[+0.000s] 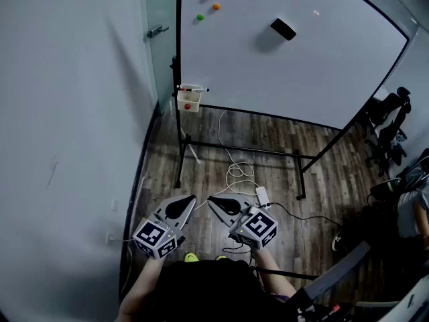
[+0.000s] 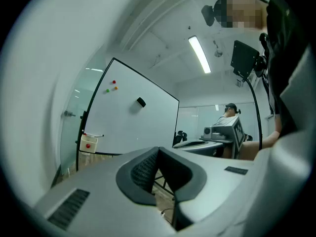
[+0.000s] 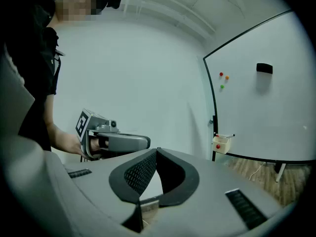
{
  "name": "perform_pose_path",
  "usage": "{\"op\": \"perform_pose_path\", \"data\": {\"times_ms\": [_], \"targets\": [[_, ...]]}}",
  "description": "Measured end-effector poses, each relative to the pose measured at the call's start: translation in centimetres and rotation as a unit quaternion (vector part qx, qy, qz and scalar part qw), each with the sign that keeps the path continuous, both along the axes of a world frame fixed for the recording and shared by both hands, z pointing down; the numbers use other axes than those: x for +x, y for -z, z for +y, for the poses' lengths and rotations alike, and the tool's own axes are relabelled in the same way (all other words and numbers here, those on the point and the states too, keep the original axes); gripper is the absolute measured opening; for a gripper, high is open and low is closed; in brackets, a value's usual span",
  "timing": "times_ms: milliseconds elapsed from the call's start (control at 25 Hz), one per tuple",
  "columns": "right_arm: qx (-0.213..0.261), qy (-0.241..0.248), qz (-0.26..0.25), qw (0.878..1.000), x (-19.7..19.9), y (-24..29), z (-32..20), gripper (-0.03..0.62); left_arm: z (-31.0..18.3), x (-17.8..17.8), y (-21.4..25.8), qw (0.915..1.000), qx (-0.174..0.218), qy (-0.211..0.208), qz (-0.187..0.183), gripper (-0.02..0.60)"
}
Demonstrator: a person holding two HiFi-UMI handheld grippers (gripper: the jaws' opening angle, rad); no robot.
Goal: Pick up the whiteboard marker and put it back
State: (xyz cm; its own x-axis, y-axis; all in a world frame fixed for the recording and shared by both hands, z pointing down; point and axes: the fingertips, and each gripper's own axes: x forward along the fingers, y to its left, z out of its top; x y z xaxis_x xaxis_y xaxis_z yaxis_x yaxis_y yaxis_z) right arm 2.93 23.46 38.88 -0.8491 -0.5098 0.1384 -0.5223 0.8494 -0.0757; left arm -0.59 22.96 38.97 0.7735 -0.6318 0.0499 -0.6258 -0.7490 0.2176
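The whiteboard marker [image 1: 193, 89] lies across the top of a small cream box [image 1: 189, 102] fixed to the left edge of the whiteboard [image 1: 288, 66]. It also shows in the left gripper view as marker [image 2: 94, 136] and in the right gripper view as marker [image 3: 225, 136]. Both grippers hover low near my body, far from the board. My left gripper [image 1: 193, 198] [image 2: 158, 149] and right gripper [image 1: 210, 199] [image 3: 157, 151] are side by side, tips almost meeting. Each is shut with nothing held.
A black eraser [image 1: 283, 29] and three coloured magnets [image 1: 208, 5] stick to the board. White cables and a power strip [image 1: 262, 195] lie on the wood floor by the board's stand. Office chairs [image 1: 387, 123] stand at right; a white wall and a glass door [image 1: 159, 30] are at left.
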Motion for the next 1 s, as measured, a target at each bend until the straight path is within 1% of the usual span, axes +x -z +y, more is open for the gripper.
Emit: {"op": "perform_pose_path", "data": {"times_ms": [120, 200, 440, 560, 760, 1000], "targets": [[-0.017, 0.005, 0.001, 1.000, -0.1, -0.4, 0.1, 0.002, 0.1, -0.1, 0.3, 1.0000, -0.001, 0.000, 0.009, 0.023], [-0.022, -0.001, 0.009, 1.000, 0.1, -0.7, -0.1, 0.002, 0.2, -0.4, 0.3, 1.0000, 0.001, 0.001, 0.008, 0.023], [-0.009, -0.025, 0.025, 0.999, 0.0, -0.4, -0.7, 0.002, 0.4, -1.2, 0.3, 1.0000, 0.006, 0.002, 0.003, 0.025], [-0.003, -0.026, 0.031, 0.999, -0.7, -0.4, -0.6, 0.002, 0.6, -1.5, 0.3, 0.9999, 0.011, 0.000, -0.003, 0.025], [-0.003, -0.009, 0.023, 1.000, -1.9, -0.6, 0.3, 0.001, 1.3, -2.0, -0.9, 1.0000, -0.003, -0.008, -0.005, 0.025], [-0.019, -0.018, 0.026, 0.999, -3.3, -2.4, 1.0, 0.002, 2.5, -4.2, -1.9, 0.9999, -0.009, -0.009, -0.004, 0.025]]}}
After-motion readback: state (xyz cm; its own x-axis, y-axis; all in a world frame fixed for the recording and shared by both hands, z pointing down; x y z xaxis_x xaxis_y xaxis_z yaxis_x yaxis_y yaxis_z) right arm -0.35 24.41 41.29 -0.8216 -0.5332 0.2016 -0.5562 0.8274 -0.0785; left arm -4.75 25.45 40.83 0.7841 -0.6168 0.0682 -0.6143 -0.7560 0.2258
